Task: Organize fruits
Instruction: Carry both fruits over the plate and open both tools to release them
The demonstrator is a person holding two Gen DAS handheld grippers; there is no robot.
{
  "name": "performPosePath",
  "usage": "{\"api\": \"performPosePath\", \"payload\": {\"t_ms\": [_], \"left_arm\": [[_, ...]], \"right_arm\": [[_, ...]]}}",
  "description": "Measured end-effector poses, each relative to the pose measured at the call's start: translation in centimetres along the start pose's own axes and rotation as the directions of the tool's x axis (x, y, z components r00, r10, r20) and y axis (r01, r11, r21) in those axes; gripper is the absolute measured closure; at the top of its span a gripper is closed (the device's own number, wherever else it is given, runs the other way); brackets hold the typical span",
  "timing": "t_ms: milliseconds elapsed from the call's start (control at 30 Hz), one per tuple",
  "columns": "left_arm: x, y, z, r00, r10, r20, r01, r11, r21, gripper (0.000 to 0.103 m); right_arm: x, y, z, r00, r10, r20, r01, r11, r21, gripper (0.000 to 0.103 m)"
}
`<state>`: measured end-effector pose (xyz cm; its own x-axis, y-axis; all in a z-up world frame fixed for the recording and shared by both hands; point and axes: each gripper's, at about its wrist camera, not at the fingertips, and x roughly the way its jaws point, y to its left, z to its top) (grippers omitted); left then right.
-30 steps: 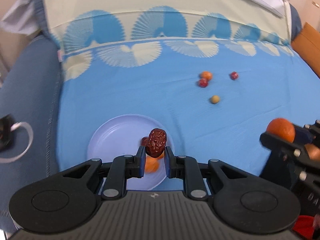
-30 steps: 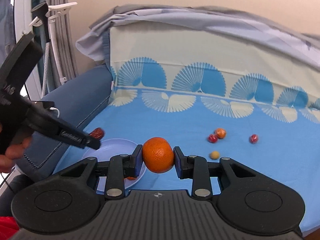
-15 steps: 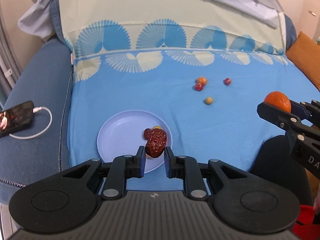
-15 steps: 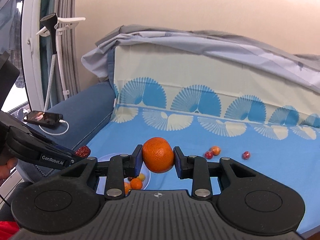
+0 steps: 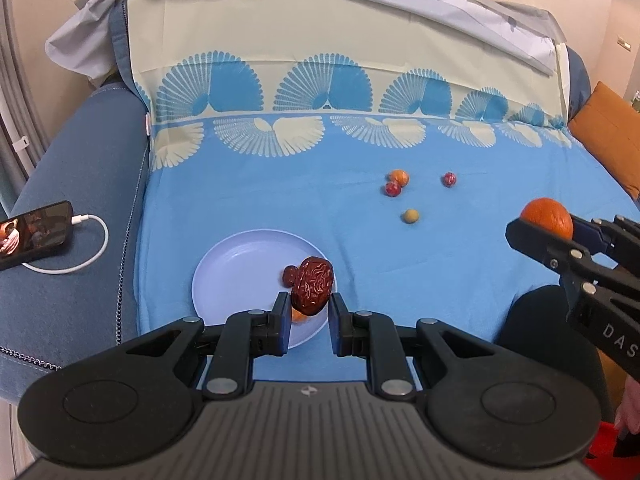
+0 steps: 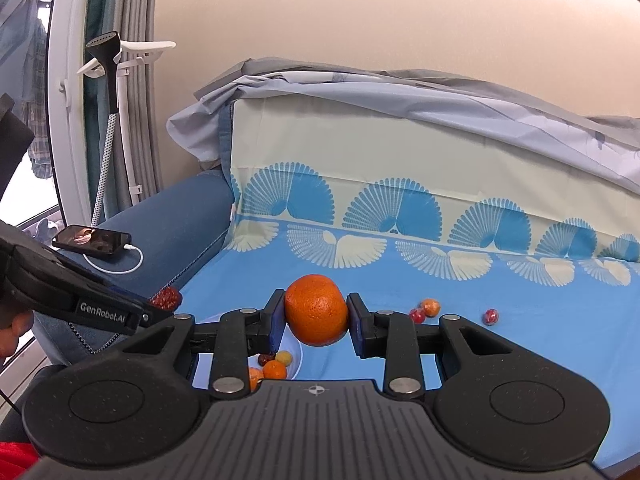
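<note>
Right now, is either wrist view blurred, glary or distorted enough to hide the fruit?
Left wrist view: sharp, even light, fisheye bends the edges; date and loose fruit clear. Right wrist view: sharp too, window overexposed; orange crisp, plate mostly hidden.

A wrinkled, glossy red date point(image 5: 312, 286), a pebbled matt orange point(image 6: 316, 310), a smooth plastic plate point(image 5: 236, 268), and a soft printed cloth bedsheet point(image 5: 280, 200).
</note>
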<state>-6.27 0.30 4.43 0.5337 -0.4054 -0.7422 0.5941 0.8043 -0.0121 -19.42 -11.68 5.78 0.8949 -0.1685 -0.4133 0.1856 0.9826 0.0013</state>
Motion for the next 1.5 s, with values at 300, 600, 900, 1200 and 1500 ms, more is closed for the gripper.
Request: {"api": "performPosePath", "payload": {"t_ms": [300,600,900,1200,1500], "left_arm": [[0.8,0.5,0.0,1.0,0.011,-0.018,-0.011,1.0,-0.009,0.082],[1.9,1.7,0.0,0.999,0.013,-0.039,-0.015,0.999,-0.043,0.082],[3.0,3.9,0.2,0.998,0.018,-0.055,-0.023,0.996,-0.089,0.082],[4.4,6.4,0.3,0.996,0.042,-0.077,-0.053,0.989,-0.139,0.082],[7.2,7.6,0.6,0.992,0.071,-0.103,-0.091,0.973,-0.213,0.082]], "right_arm": [[0.8,-0.3,-0.1,1.0,0.012,-0.025,-0.012,1.0,0.004,0.069],[2.2,0.2,-0.2,0.998,0.025,-0.062,-0.025,1.0,-0.007,0.069],[4.3,0.8,-0.2,0.994,0.042,-0.099,-0.046,0.998,-0.035,0.069],[7.1,1.8,-0.5,0.986,0.072,-0.15,-0.079,0.996,-0.042,0.069],[12.1,2.4,-1.5,0.964,0.115,-0.238,-0.122,0.992,-0.015,0.069]]}}
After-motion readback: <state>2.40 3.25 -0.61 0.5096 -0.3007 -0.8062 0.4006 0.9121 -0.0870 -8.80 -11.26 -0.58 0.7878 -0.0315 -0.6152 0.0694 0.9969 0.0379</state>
